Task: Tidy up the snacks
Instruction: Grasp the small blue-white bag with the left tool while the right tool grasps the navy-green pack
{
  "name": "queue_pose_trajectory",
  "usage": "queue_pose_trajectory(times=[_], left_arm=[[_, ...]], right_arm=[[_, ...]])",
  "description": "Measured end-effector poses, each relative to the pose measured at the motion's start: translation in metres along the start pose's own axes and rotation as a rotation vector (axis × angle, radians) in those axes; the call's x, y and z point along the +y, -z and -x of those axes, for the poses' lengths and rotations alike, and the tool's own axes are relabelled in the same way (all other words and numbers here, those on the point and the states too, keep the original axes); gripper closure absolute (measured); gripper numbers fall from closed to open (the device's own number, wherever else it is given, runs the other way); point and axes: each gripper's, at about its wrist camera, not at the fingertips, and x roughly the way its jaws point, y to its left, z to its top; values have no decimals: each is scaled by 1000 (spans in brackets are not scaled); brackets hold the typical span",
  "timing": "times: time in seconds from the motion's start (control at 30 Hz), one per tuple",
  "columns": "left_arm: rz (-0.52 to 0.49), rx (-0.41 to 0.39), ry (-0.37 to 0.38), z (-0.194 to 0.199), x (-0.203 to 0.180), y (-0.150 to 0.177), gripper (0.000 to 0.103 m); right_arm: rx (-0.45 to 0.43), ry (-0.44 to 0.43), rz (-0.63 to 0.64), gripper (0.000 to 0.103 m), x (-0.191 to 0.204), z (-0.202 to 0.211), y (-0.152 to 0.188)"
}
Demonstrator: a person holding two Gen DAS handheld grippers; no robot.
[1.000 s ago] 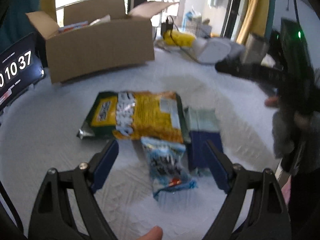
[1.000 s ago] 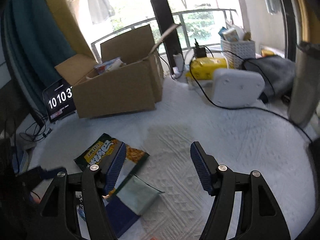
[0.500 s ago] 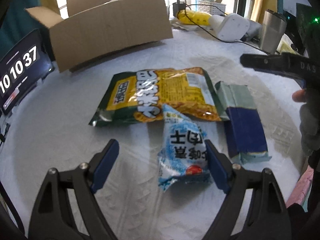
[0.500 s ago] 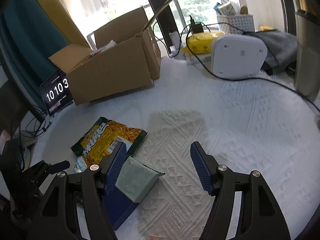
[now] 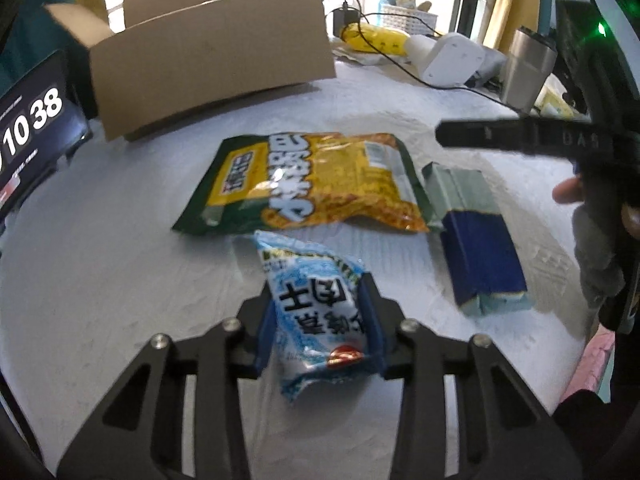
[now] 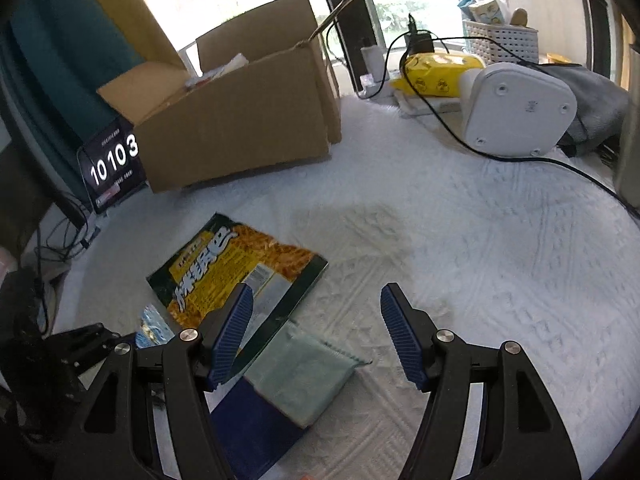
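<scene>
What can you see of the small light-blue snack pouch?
The light-blue snack pouch is a small crinkly film pack with dark characters, a green strip at the far end and a red mark near the near end. The left claw is shut on it, one pad on each side. It lies lengthwise along the fingers, over the white textured cloth, its far tip near the yellow-green chip bag. Whether it is lifted is unclear.

We read "10 38" on the clock display [image 5: 28,128], "10 10 3" in right view; "DAS" on right gripper [image 5: 516,138].
</scene>
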Motion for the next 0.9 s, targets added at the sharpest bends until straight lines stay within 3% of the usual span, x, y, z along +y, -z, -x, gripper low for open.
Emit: queue_pose_trajectory(times=[0.4, 0.77, 0.9], left_arm=[[42, -84, 43, 32, 28, 21, 64], [71, -128, 84, 47, 46, 35, 64], [82, -136, 87, 49, 49, 36, 64]], right_arm=[[19, 161, 4, 26, 32, -4, 43], [44, 252, 56, 24, 59, -7, 63], [40, 278, 102, 34, 71, -7, 70]])
